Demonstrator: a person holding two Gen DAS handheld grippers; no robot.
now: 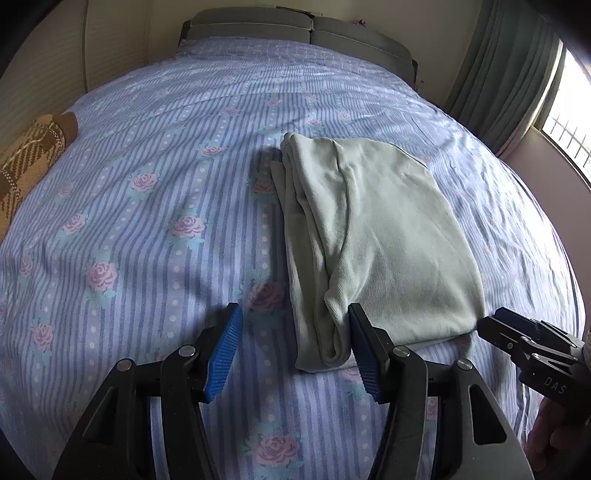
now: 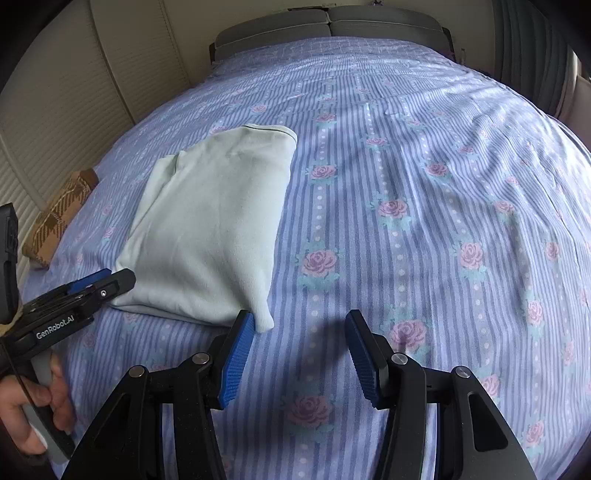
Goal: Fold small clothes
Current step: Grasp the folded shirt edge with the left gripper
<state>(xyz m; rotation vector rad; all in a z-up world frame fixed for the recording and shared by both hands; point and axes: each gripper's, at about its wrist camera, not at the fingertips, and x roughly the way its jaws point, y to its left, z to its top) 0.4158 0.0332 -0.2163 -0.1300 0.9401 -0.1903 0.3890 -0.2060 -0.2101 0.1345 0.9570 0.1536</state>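
Where it lies folded on the blue striped, rose-printed bedsheet (image 1: 147, 229), the pale green knit garment (image 1: 388, 236) runs lengthwise toward the grey headboard (image 1: 295, 26). Left gripper (image 1: 295, 347) fingers apart, straddling its near folded edge; right gripper (image 2: 299, 350) fingers apart, nothing between. Brown plaid cushion (image 1: 29, 158) far left.

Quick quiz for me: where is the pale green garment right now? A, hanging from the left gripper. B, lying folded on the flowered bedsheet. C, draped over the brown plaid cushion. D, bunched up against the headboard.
B: the pale green garment lies folded flat on the flowered bedsheet, and neither the left gripper nor the right gripper is clamped on it.
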